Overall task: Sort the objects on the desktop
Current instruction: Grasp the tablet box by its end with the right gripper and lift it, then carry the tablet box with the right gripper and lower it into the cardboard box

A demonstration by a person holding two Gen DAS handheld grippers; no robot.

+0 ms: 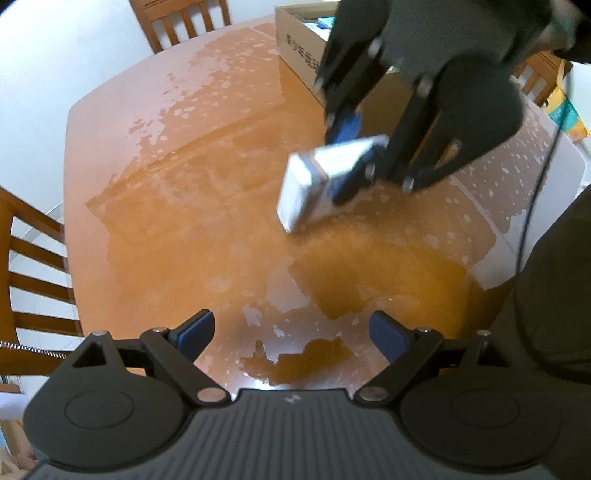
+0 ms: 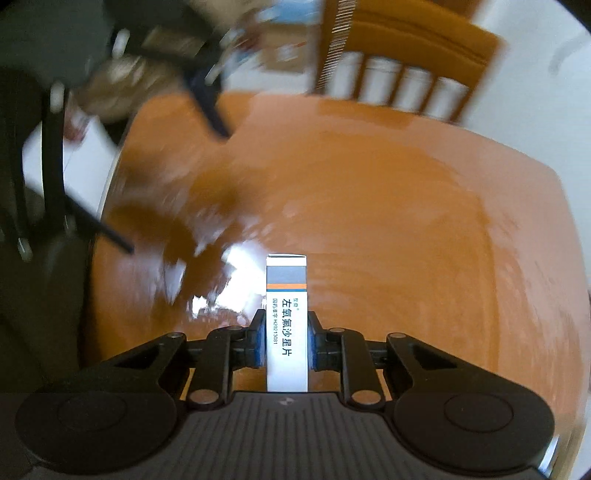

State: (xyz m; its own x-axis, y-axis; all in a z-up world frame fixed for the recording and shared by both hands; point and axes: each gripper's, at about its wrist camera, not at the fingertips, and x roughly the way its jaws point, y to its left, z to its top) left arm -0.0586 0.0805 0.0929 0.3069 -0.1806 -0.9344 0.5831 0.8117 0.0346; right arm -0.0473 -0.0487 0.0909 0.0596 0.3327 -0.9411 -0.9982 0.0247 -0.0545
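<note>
A small white medicine box with a grey and orange band and dark print stands between the blue pads of my right gripper, which is shut on it. In the left wrist view the same box hangs tilted just above the orange table, clamped by the right gripper reaching in from the upper right. My left gripper stays low at the near edge, open, with nothing between its blue pads. In the right wrist view its blurred fingers show at upper left.
An open cardboard carton holding several items sits at the table's far right. Wooden chairs stand at the far side and the left side. A white surface adjoins the table on the right. A dark sleeve fills the right edge.
</note>
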